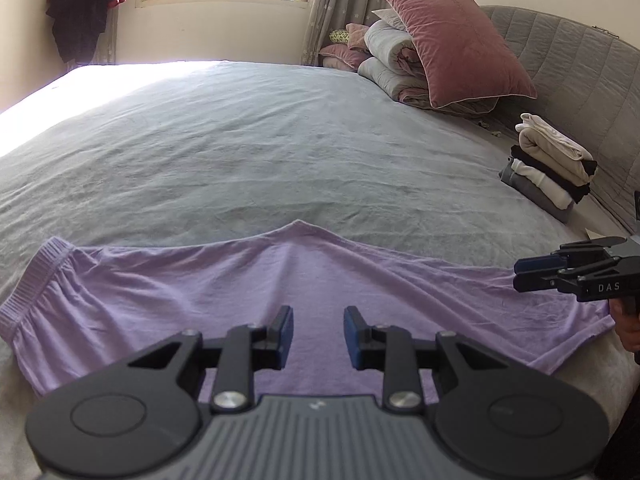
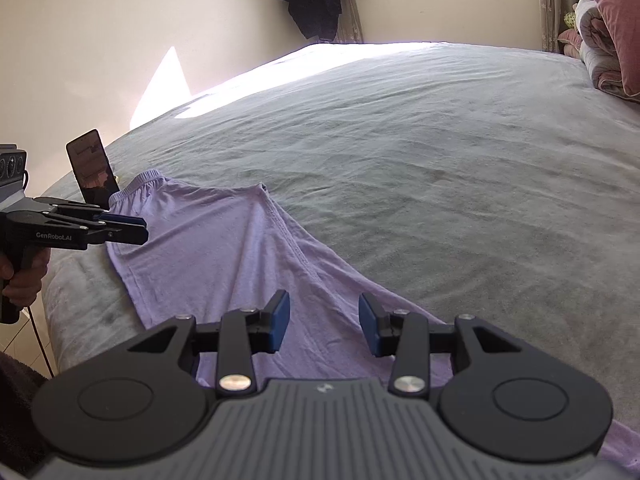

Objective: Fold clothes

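A pair of lilac, thin knit cotton trousers (image 1: pixel 304 296) lies flat along the near edge of the grey plush bedspread (image 1: pixel 248 152), folded lengthwise so one leg covers the other. Its ribbed elastic waistband (image 1: pixel 36 284) sits at nine o'clock in the left wrist view, the crotch point peaks at twelve, and the leg end runs off toward three o'clock. Laid out this way, the long narrow strip seems ready for a crosswise fold, with each end within reach of one claw.

The left gripper (image 1: pixel 318 336) hovers over the middle of the cloth with its blue-padded fingers apart and nothing between them. I judge it released, with no clear contact with the fabric. In the right wrist view it enters from nine o'clock near the waistband.

The right gripper (image 2: pixel 324 322) is likewise spread, over the leg portion, holding nothing (the gap shows only lilac cloth below). From the left view it appears at three o'clock, side-on, so its opening is harder to read there.

A stack of folded cream, black and grey garments (image 1: pixel 554 168) stands at two o'clock by the quilted grey headboard (image 1: pixel 560 56), well apart from the trousers, probably the place for finished pieces. This lay fits either a half-folded garment awaiting its next fold, or one just smoothed after a fold.
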Demonstrator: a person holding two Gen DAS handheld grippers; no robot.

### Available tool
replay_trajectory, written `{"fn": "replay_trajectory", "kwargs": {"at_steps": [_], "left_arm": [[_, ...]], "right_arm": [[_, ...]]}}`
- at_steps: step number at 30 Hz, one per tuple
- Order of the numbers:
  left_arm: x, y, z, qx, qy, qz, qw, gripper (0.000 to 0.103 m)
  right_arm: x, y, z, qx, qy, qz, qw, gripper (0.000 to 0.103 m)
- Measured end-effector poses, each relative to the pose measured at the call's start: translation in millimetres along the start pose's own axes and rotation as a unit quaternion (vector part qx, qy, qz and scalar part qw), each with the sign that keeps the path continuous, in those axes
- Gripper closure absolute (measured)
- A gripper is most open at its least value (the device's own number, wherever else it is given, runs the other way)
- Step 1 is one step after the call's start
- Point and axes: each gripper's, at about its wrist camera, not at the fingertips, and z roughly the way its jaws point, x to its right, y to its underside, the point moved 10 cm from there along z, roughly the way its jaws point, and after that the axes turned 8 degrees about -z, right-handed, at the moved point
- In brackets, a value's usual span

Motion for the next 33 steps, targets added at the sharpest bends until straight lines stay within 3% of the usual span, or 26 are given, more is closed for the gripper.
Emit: {"fn": "replay_trajectory", "kwargs": {"at_steps": [5,11,18,23,33], "left_arm": [[-1,-19,28,0.021,-0.017,-0.031,0.9991,0.075],[-16,-34,54,0.046,-0.069,-0.045,0.9956,0.075],[-10,-42,71,0.049,-0.053,-0.036,0.9967,0.075],[-11,-42,85,0.04,-0.063,-0.033,0.9966,0.075],[-21,-48,81,0.043,-0.052,-0.041,0.9969,0.074]], "right_arm": [[10,5,12,-0.011,-0.022,-0.002,1.0,0.073],[18,9,16,-0.019,-0.03,-0.013,0.999,0.077],[25,13,6,-0.021,-0.046,-0.02,0.999,0.077],[35,18,4,-0.024,-0.049,-0.009,0.998,0.077],[27,26,-1,-0.031,-0.061,-0.037,0.997,0.077]]}}
